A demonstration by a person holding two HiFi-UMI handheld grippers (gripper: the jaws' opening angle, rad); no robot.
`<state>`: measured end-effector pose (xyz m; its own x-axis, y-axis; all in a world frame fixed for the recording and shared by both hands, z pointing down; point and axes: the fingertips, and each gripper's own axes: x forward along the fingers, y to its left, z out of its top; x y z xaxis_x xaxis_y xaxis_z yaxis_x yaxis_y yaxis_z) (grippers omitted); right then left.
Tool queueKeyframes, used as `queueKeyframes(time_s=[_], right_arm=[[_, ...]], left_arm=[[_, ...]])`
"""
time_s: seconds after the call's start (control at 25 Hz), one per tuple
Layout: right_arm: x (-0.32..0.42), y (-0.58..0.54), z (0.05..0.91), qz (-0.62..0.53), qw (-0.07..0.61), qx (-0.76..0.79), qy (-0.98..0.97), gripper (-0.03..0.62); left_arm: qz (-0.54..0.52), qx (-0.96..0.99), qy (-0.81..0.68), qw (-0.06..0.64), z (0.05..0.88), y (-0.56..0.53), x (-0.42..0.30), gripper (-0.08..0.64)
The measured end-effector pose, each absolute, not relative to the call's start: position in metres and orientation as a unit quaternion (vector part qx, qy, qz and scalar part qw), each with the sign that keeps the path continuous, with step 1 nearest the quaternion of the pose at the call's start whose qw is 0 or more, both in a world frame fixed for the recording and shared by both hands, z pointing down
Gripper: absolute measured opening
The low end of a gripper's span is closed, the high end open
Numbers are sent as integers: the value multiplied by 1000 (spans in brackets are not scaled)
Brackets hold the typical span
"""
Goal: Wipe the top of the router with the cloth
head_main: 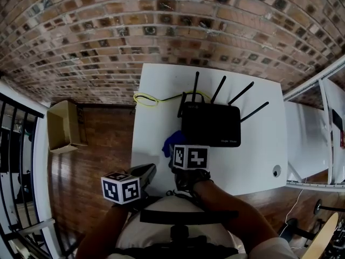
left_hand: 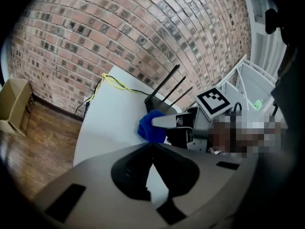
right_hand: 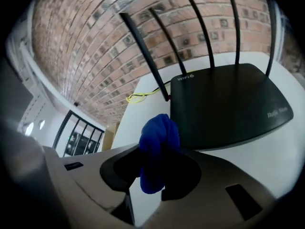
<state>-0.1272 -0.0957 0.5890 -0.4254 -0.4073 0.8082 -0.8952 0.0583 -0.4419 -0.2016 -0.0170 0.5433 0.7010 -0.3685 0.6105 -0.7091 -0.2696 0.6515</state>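
My right gripper has its jaws clamped on a bunched blue cloth, which bulges out ahead of them. As far as I can judge, the wad hangs just off the near-left corner of the flat black plastic router and is not on its top yet. My left gripper has its jaws drawn together on nothing and waits at the near-left corner of the white surface. The router sits toward the far edge with its four thin black antennas raised along its back. A yellow cable is looped near the far-left corner.

To wipe well, I'd bring the cloth over the near-left corner of the top and press lightly so only fabric touches. Then I'd sweep in overlapping passes toward the right side, stopping short of the antennas. I'd go gently, since the light casing could slide; the left gripper could steady it.
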Motion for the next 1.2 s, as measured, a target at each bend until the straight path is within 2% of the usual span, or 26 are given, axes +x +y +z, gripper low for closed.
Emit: queueKeyframes(time_s=[0.12,0.88,1.0,1.2], right_arm=[[-129,-103,589,507,233,494,-667,114],[-134,-155,595,455,288,557,-632,112],[-133,-170,589,447,274,560,-641,112],[-145,-164,582,506,264,518,-638,112]], left_arm=[[171,777,-348,496,543,-17,-203,31],[168,769,-365,497,543,-23,-215,31],[169,770,-368,494,540,-24,-215,31],[171,769,-364,497,544,-25,-204,31]])
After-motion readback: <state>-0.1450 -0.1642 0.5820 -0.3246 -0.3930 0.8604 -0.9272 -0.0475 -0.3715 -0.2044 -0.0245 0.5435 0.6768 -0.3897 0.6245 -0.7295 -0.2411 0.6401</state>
